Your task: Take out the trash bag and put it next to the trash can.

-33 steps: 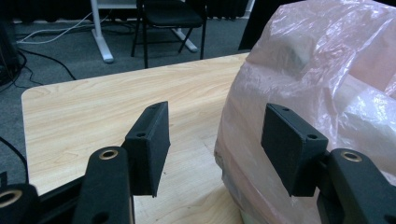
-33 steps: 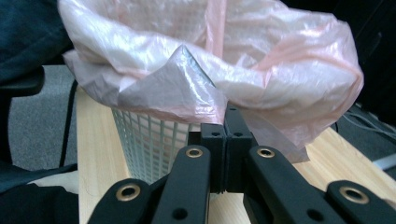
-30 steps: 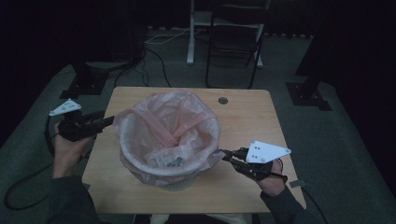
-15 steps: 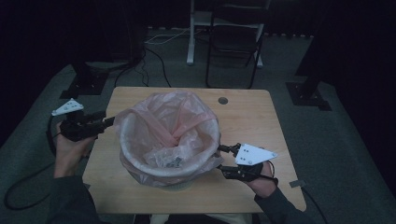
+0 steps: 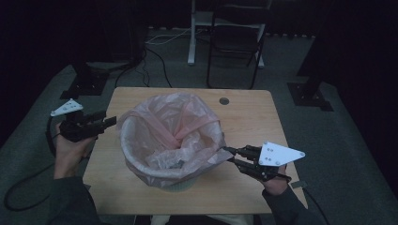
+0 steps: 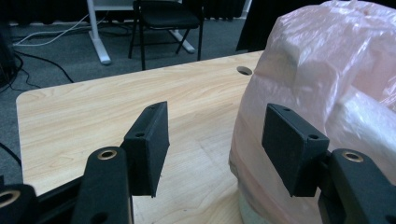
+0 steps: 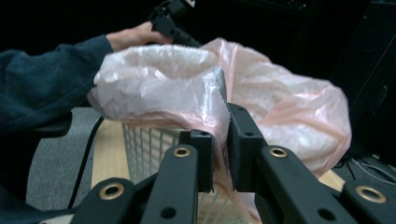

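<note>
A white mesh waste basket (image 5: 174,183) stands on the wooden table (image 5: 263,122), lined with a thin pink plastic bag (image 5: 178,122) whose rim is folded over the edge. Crumpled film lies inside. My right gripper (image 5: 225,153) is at the bag's near right rim, and in the right gripper view it (image 7: 223,122) is shut on a fold of the pink film (image 7: 196,102) above the basket mesh (image 7: 149,149). My left gripper (image 5: 111,123) hovers at the bag's left side. It (image 6: 215,130) stands open with nothing between its pads, the bag (image 6: 327,70) just behind one pad.
A round cable hole (image 5: 224,101) sits near the table's far edge. Behind the table stand a black chair (image 5: 234,42) and a white desk leg (image 5: 191,35), with cables on the carpet (image 5: 155,54). Black stand bases (image 5: 309,96) flank the table.
The right gripper's grey plate has rolled flatter while its tips stay at the bag's rim. The left gripper has barely shifted at the bag's left side.
</note>
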Motion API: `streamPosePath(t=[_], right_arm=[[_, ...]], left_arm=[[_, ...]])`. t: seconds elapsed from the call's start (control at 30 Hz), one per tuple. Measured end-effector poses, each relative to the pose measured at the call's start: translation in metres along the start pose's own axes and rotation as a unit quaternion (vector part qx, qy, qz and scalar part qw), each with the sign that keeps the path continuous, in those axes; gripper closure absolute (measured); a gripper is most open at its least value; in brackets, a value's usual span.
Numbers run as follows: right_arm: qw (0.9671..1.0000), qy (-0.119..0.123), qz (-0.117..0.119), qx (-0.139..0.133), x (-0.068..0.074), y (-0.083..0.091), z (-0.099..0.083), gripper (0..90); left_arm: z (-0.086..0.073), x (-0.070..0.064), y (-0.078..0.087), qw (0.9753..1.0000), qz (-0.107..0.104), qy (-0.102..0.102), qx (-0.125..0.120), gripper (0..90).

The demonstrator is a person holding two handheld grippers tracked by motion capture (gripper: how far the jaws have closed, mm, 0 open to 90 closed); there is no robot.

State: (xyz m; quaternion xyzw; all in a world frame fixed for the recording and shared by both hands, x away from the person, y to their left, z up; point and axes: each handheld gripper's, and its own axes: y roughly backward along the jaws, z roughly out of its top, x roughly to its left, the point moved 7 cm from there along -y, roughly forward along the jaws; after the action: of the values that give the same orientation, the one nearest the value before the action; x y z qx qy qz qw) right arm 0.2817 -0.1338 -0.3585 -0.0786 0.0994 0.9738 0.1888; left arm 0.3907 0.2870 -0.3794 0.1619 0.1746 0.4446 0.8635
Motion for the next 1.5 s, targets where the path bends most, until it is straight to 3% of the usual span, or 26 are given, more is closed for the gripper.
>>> streamPosePath(t=[0.07, 0.13, 0.2, 0.37, 0.47, 0.6, 0.63, 0.7, 0.73, 0.97, 1.07, 1.17, 1.27, 1.3, 1.37, 1.5], right_arm=[[0.9999, 0.003, -0.009, 0.007, -0.003, -0.001, 0.003, 76.9], [0.9992, 0.005, -0.029, 0.027, -0.007, -0.005, 0.002, 65.4], [0.9987, -0.003, -0.038, 0.034, -0.011, -0.009, 0.0, 61.7], [0.9981, -0.017, -0.047, 0.035, -0.017, -0.014, -0.001, 58.9], [0.9975, -0.021, -0.053, 0.043, -0.021, -0.016, 0.001, 58.5], [0.9958, -0.026, -0.065, 0.06, -0.027, -0.02, 0.001, 57.0], [0.9948, -0.034, -0.07, 0.066, -0.031, -0.021, 0.001, 56.7], [0.994, -0.044, -0.068, 0.073, -0.034, -0.024, -0.001, 55.1], [0.994, -0.049, -0.066, 0.073, -0.035, -0.024, -0.002, 54.9], [0.994, -0.043, -0.07, 0.073, -0.042, -0.025, 0.006, 58.4], [0.9954, -0.057, -0.061, 0.047, -0.045, -0.022, 0.018, 58.4], [0.9948, -0.074, -0.061, 0.035, -0.049, -0.02, 0.023, 58.3], [0.9939, -0.08, -0.059, 0.046, -0.051, -0.023, 0.019, 56.1], [0.993, -0.08, -0.055, 0.068, -0.051, -0.026, 0.012, 53.9], [0.9923, -0.076, -0.049, 0.084, -0.051, -0.029, 0.007, 51.4], [0.9908, -0.066, -0.051, 0.106, -0.053, -0.035, 0.001, 49.3]], left_arm=[[0.001, -0.001, 0.001, 1.0, 0.0, -0.003, 0.0, 41.4], [0.003, -0.003, 0.002, 1.0, -0.002, -0.003, -0.003, 41.4], [0.006, -0.007, 0.004, 0.9999, -0.007, -0.007, -0.007, 41.5], [0.014, -0.016, 0.007, 0.9995, -0.018, -0.016, -0.018, 41.2], [0.025, -0.031, 0.008, 0.9986, -0.033, -0.03, -0.027, 40.3], [0.033, -0.045, 0.004, 0.9978, -0.041, -0.049, -0.02, 38.8], [0.037, -0.054, -0.002, 0.997, -0.044, -0.063, -0.011, 38.7], [0.038, -0.058, -0.006, 0.9967, -0.044, -0.068, -0.007, 38.7], [0.04, -0.065, -0.015, 0.996, -0.038, -0.081, 0.007, 38.8], [0.044, -0.08, -0.033, 0.9929, -0.033, -0.109, 0.035, 59.0], [0.046, -0.084, -0.035, 0.9909, -0.034, -0.121, 0.047, 62.1], [0.047, -0.088, -0.037, 0.9887, -0.035, -0.134, 0.056, 67.3], [0.047, -0.09, -0.038, 0.9877, -0.037, -0.139, 0.061, 75.8], [0.047, -0.091, -0.039, 0.987, -0.031, -0.143, 0.067, 81.0], [0.047, -0.091, -0.04, 0.9868, -0.033, -0.143, 0.069, 87.4], [0.055, -0.099, -0.037, 0.987, -0.053, -0.142, 0.053, 89.5]])
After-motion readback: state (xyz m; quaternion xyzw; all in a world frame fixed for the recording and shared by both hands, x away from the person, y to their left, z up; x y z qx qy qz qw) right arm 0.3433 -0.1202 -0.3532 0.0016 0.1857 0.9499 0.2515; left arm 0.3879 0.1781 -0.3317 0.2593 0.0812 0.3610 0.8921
